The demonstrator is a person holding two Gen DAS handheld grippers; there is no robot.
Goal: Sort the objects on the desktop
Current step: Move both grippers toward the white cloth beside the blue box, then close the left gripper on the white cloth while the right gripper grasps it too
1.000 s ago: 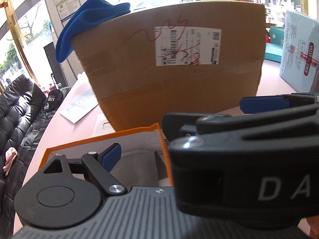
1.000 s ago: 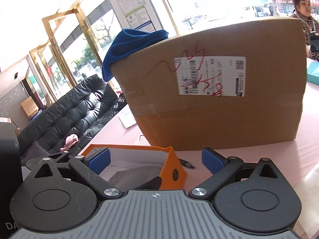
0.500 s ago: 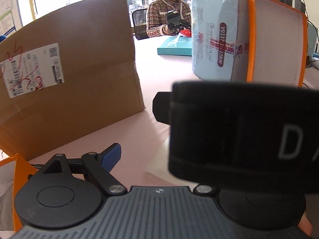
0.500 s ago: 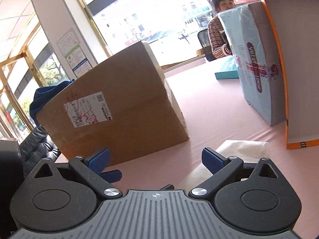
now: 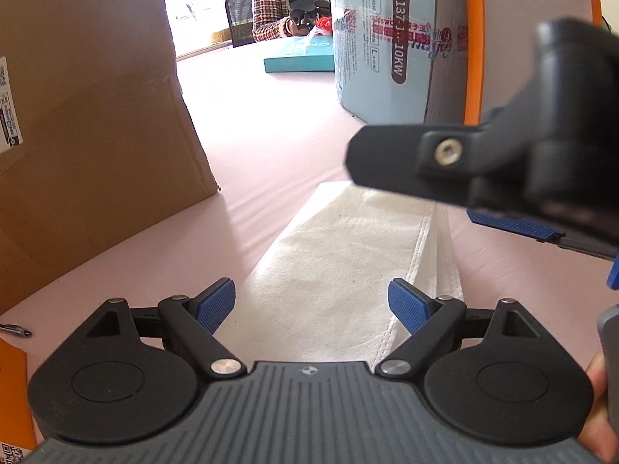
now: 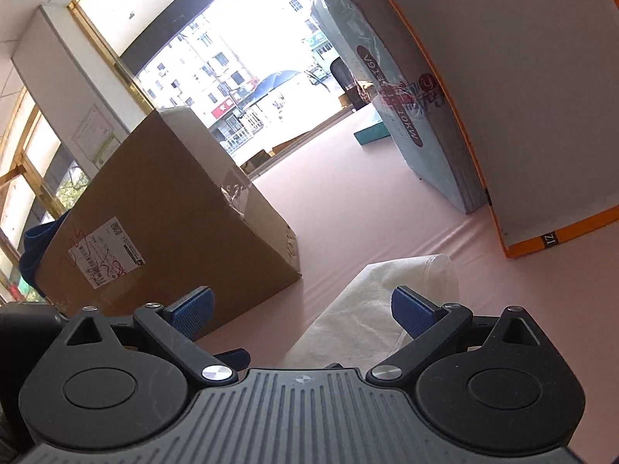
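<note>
A folded white cloth bag (image 5: 348, 263) lies flat on the pink table (image 5: 271, 123). My left gripper (image 5: 311, 305) hovers over its near end, open, with nothing between the blue pads. My right gripper (image 6: 303, 309) is also open and tilted, and the same bag (image 6: 390, 294) lies just ahead under its right finger. In the left wrist view the right gripper's black body crosses the upper right, one blue pad (image 5: 514, 226) hanging just above the bag's right edge. I see no pad touching the bag.
A large cardboard box (image 5: 96, 135) stands at the left, a blue cloth (image 6: 35, 247) on its far top. A light blue package (image 5: 383, 38) and an orange-edged white box (image 6: 522, 116) stand at the right. A teal box (image 5: 301, 56) and a seated person (image 5: 286, 0) are behind. A pen (image 5: 15, 330) lies near left.
Both grippers swung right, away from the cardboard box and orange tray, and sank toward the table. The white bag has come into view under them. Both jaws stayed open.
</note>
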